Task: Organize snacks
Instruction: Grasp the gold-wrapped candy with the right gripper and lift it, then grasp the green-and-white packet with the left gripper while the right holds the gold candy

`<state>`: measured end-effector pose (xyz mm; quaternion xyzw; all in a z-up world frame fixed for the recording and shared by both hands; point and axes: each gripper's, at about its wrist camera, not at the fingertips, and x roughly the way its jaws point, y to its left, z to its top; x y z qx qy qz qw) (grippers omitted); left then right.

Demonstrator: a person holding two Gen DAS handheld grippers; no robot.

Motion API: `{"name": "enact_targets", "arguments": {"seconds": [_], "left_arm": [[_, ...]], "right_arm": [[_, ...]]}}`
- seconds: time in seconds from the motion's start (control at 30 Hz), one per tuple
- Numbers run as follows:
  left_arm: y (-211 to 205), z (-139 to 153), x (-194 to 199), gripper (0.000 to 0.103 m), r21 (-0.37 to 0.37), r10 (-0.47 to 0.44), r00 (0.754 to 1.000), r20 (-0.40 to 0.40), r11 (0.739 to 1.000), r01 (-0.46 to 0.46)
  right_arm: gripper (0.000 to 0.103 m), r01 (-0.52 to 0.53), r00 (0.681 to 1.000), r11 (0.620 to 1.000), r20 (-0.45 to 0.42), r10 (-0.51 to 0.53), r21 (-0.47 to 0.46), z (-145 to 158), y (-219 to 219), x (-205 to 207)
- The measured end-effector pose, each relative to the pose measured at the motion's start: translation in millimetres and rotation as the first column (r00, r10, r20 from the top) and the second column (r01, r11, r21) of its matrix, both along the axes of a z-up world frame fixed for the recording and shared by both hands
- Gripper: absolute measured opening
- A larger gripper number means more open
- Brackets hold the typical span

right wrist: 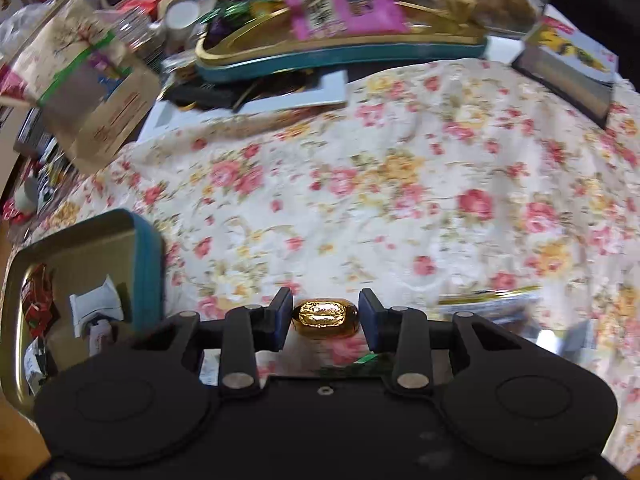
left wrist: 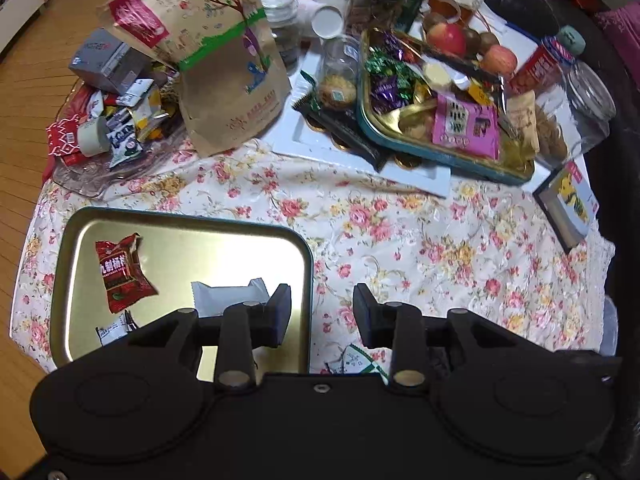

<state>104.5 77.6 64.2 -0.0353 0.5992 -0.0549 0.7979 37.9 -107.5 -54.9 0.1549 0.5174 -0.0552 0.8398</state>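
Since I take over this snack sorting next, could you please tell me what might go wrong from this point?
1. The right gripper has only a small, smooth gold-foil candy between its pads; it could slip out or get squashed.
2. The near tin tray has a raised rim, which the candy might catch on while being carried in.
3. The left gripper hangs open over that tray's edge and could get in the way.

Pretty clearly someone's home, living room kind of vibe. The worktop has a flowery tablecloth [left wrist: 400, 216] on it, wooden plank floor [left wrist: 24, 128] beside it, and it's crowded with household stuff: apples [left wrist: 448, 38], glass jars [left wrist: 588, 100], a kraft paper bag [left wrist: 224, 64], tins [left wrist: 440, 156] of wrapped sweets.
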Motion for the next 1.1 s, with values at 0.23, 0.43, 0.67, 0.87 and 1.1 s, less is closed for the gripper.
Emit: {"name": "enact_targets", "arguments": {"seconds": [0.23, 0.43, 0.67, 0.87, 1.1], "left_arm": [[-37.4, -36.7, -21.4, 0.044, 0.088, -0.154, 0.986, -0.063, 0.983, 0.159], [-60.0, -69.1, -48.1, 0.045, 0.109, -0.300, 0.950, -0.092, 0.945, 0.309], [-72.4, -90.3, -60.4, 0.045, 0.122, -0.362, 0.930, -0.069, 0.922, 0.368], [-79.2, -110.5, -56.7, 0.045, 0.133, -0.353, 0.932, -0.086, 0.923, 0.362], [-85.4, -120.0, -56.4, 0.052, 0.168, -0.337, 0.939, -0.071, 0.924, 0.344]], "right_arm": [[0.038, 0.170, 0.985, 0.985, -0.037, -0.171, -0.031, 28.1, -52.3, -16.4], [0.038, 0.258, 0.966, 0.966, 0.018, -0.258, -0.024, 49.2, -86.1, -34.3], [0.038, 0.261, 0.960, 0.963, 0.092, -0.266, 0.059, 77.7, -103.2, -50.3], [0.038, 0.247, 0.958, 0.964, 0.127, -0.259, 0.101, 90.5, -106.0, -57.2], [0.038, 0.236, 0.957, 0.963, 0.142, -0.254, 0.133, 98.1, -105.3, -59.7]]}}
